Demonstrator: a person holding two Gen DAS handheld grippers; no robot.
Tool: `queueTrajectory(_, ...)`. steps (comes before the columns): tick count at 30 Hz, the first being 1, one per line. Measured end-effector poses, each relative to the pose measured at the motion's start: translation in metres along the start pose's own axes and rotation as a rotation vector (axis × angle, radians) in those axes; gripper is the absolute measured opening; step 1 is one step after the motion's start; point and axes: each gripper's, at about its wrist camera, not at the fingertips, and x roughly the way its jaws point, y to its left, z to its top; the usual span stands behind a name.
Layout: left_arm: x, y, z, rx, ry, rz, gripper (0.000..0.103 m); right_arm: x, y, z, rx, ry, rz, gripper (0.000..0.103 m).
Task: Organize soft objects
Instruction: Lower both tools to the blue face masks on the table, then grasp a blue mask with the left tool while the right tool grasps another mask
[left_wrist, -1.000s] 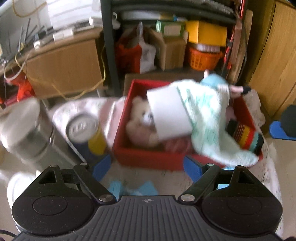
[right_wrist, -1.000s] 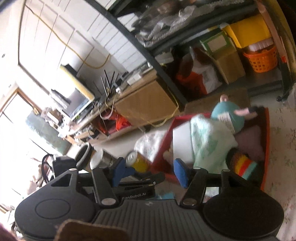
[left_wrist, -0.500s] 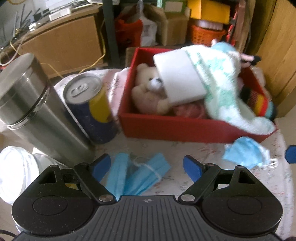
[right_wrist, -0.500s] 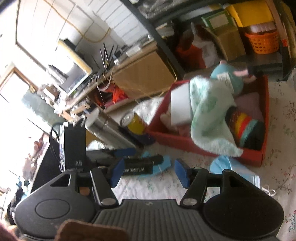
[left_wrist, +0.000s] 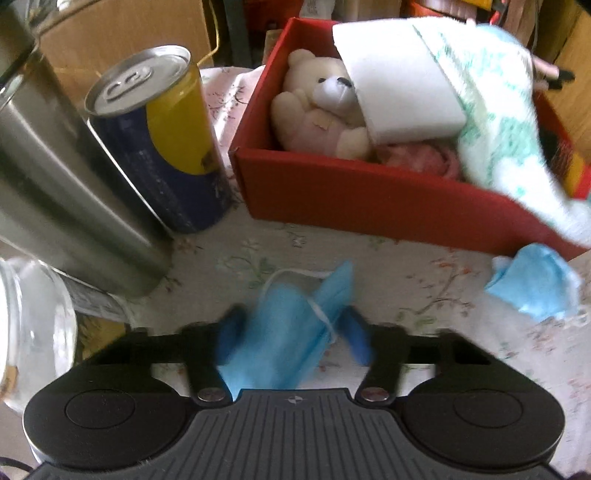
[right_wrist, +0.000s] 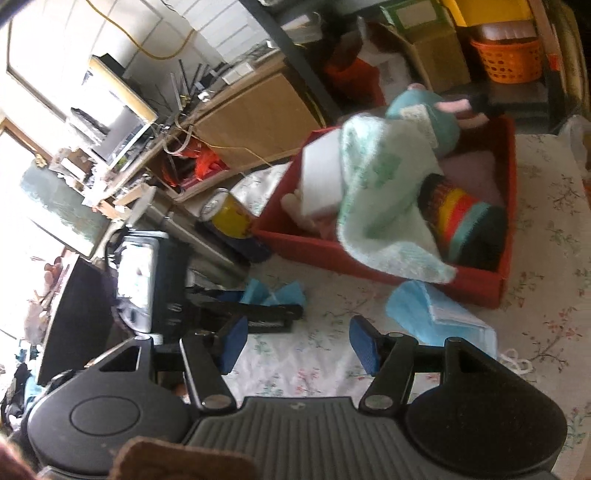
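Landmark: red box (left_wrist: 369, 199) on the flowered tablecloth (left_wrist: 424, 280), already holding a teddy bear (left_wrist: 325, 107), a white foam block (left_wrist: 399, 85) and a pale green towel (left_wrist: 495, 99).
Just changed: the left gripper (left_wrist: 291, 336) has dropped from above the box to the cloth in front of it; its jaws, wide a moment ago, are closing.
Left tongs: the folded blue mask (left_wrist: 291, 328) sits between them; pads look to be pressing it.
Right tongs: right gripper (right_wrist: 295, 341) apart, nothing between, lower than before.
Second mask (right_wrist: 436, 314): crumpled, just beside the box's near right corner.
Bystanders: can (left_wrist: 155, 140) and steel flask (left_wrist: 55, 177), left of the box.
Meaning: the pick-up is under way; lifting the mask into the box likely follows.
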Motion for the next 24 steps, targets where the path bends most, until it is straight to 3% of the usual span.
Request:
queueTrajectory(4, -0.006, -0.004, -0.006, 0.010, 0.012, -0.015, 0.027, 0.000, -0.007, 0.001, -0.021, 0.005, -0.062, 0.033)
queueTrajectory(7, -0.015, -0.011, -0.013, 0.015, 0.021, -0.080, 0.023, 0.006, -0.013, 0.003, -0.045, 0.030, -0.103, 0.033)
queueTrajectory(14, -0.031, -0.022, -0.029, 0.031, 0.017, -0.159, 0.022, 0.034, -0.035, 0.007, -0.048, 0.097, -0.215, 0.034)
queueTrajectory(19, -0.030, -0.026, -0.031, 0.039, 0.029, -0.184, 0.023, 0.052, -0.029, 0.009, -0.147, 0.085, -0.334, 0.039)
queueTrajectory(24, -0.028, -0.028, -0.029, 0.060, 0.031, -0.185, 0.023, 0.080, -0.026, 0.006, -0.195, 0.133, -0.391, 0.044)
